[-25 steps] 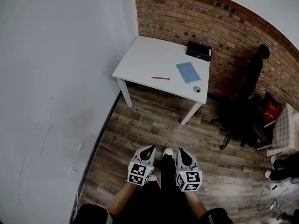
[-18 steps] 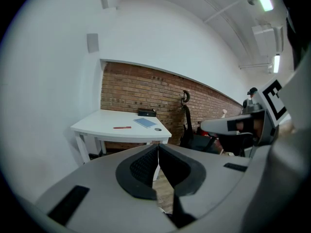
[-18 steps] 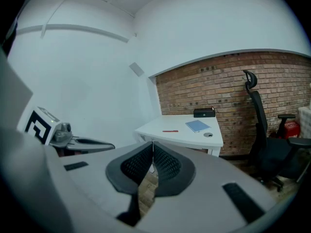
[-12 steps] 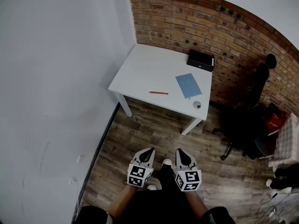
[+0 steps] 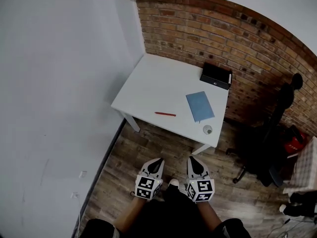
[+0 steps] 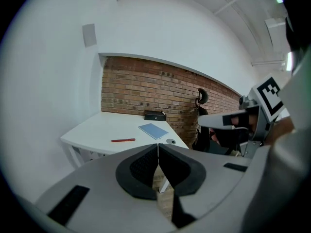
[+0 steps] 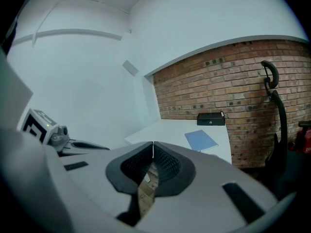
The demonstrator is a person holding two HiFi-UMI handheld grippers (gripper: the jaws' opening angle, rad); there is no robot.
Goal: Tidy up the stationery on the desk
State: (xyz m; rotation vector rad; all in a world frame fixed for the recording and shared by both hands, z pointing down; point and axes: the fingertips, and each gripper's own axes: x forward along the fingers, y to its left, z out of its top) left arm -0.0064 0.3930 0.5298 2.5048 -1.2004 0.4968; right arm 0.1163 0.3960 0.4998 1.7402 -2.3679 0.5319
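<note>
Both grippers are over the plank floor (image 5: 148,145), short of the white worktop (image 5: 153,83). The left gripper (image 5: 158,161) and the right gripper (image 5: 192,160) each have their jaws pressed together with nothing between them (in each gripper's own view the dark pads meet at a thin seam).

The stationery lies on the worktop, well ahead of both sets of jaws:
- A red pen (image 5: 165,114) lies near the front edge, roughly ahead of the left gripper.
- A blue notebook (image 5: 200,106) lies flat to the pen's right, apart from it and roughly ahead of the right gripper.
- A small round grey item (image 5: 207,129) sits by the front right corner, near the notebook's closer end.
- A black box (image 5: 216,75) stands at the back right, close to the brick wall (image 5: 198,29).

A black office chair (image 5: 270,148) stands to the right of the worktop.
</note>
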